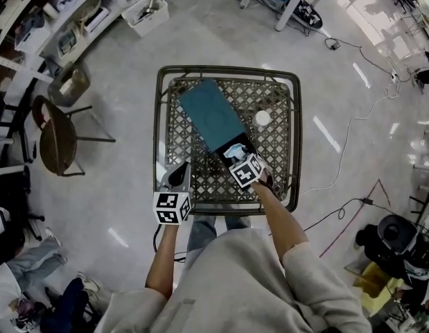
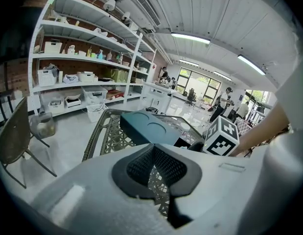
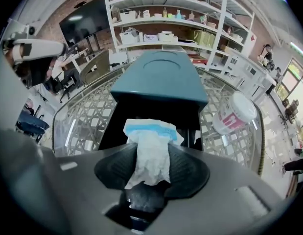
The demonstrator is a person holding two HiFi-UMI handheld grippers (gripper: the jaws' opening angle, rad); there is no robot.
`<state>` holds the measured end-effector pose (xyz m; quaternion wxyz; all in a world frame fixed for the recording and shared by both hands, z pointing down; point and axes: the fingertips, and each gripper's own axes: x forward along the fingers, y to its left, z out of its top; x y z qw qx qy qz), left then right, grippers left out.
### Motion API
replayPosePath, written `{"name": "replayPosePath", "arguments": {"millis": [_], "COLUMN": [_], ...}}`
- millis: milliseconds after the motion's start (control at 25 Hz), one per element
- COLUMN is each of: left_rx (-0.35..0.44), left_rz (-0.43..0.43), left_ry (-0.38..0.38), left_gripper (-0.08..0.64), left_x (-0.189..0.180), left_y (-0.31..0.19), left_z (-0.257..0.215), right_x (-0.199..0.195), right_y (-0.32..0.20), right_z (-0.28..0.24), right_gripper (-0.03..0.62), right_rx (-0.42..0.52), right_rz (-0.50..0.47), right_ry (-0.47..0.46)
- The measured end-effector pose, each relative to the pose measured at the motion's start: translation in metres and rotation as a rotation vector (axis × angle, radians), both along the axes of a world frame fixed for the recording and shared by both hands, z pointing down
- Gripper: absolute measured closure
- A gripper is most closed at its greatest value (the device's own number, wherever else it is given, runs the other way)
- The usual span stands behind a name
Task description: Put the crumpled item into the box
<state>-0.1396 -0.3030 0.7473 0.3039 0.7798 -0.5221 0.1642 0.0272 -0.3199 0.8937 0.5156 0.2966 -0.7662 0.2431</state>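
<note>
- White-and-blue crumpled paper item (image 3: 151, 131): pinched between the pads of the right gripper (image 3: 151, 164). The jaws stand apart only by its thickness, and its upper end protrudes.
- Position: above the near edge of the dark open box (image 3: 117, 126), whose teal lid (image 3: 161, 77) lies toward 12 o'clock.
- Left gripper (image 2: 153, 163): jaws together, empty, at 8 o'clock of the box.
- Risk: released here, the light item may catch the rim and land on the metal lattice table (image 3: 82, 116). Cause: insufficient advance over the opening.

Left tongs (image 2: 154, 151) seemingly closed at tips, empty, above lattice table (image 2: 106, 137), teal box (image 2: 150, 131) beyond, marker cube (image 2: 221, 139) right
</note>
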Motion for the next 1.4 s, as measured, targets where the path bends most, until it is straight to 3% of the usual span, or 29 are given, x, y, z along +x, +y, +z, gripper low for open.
{"name": "replayPosePath", "arguments": {"millis": [360, 720, 960, 1240, 1400], "left_rx": [-0.003, 0.004, 0.012, 0.024, 0.051], "left_rz": [0.007, 0.017, 0.023, 0.029, 0.031], "left_ry": [0.011, 0.01, 0.011, 0.013, 0.012], "left_gripper": [0.554, 0.554, 0.554, 0.554, 0.554], "left_x": [0.004, 0.007, 0.01, 0.018, 0.022], "left_y": [0.003, 0.007, 0.004, 0.0, -0.008], "left_z": [-0.001, 0.0, -0.002, -0.01, -0.019], "right_x": [-0.004, 0.004, 0.03, 0.069, 0.076], "right_y": [-0.002, -0.004, 0.003, 0.005, -0.002], "right_z": [-0.005, -0.047, -0.079, -0.107, -0.12], "right_gripper": [0.372, 0.35, 0.447, 0.586, 0.592], "right_rx": [-0.028, 0.14, 0.248, 0.344, 0.39], "right_rz": [0.017, 0.094, 0.19, 0.322, 0.365], "right_ry": [-0.04, -0.128, -0.182, -0.184, -0.216]}}
